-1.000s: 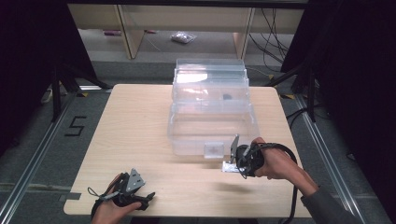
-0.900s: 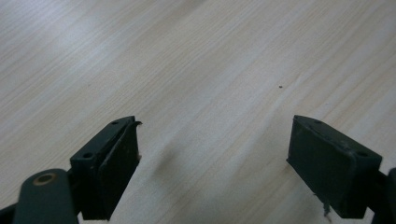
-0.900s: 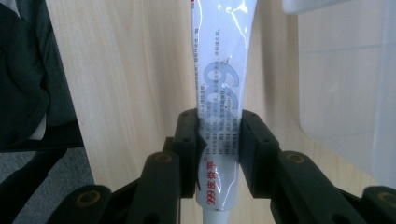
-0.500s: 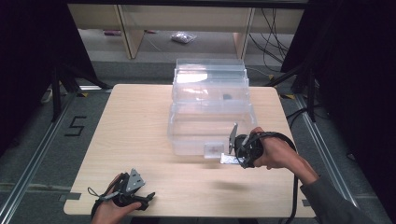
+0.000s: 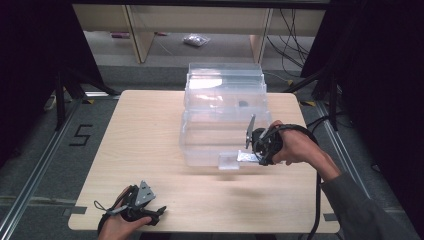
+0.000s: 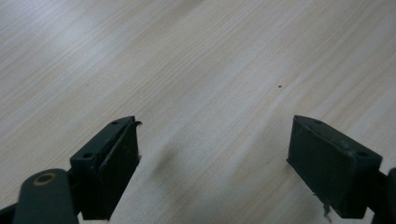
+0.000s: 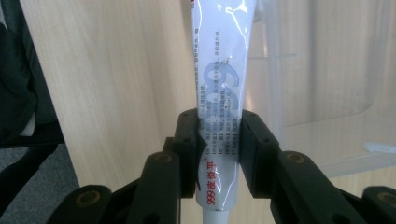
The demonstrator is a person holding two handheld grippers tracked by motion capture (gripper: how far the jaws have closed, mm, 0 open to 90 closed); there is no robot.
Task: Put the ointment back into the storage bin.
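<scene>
Right tongs (image 7: 218, 140) clamp a white tube (image 7: 222, 70) beside the clear bins (image 5: 225, 112); left tongs (image 6: 212, 163) gape wide over the surface (image 5: 145, 135).

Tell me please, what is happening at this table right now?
A person works with a claw in each hand. The right claw is shut on a white ointment tube and holds it in front of the clear plastic bins stacked on the wooden table. The left claw is open, holds nothing, and rests low over bare table near the front left corner.
</scene>
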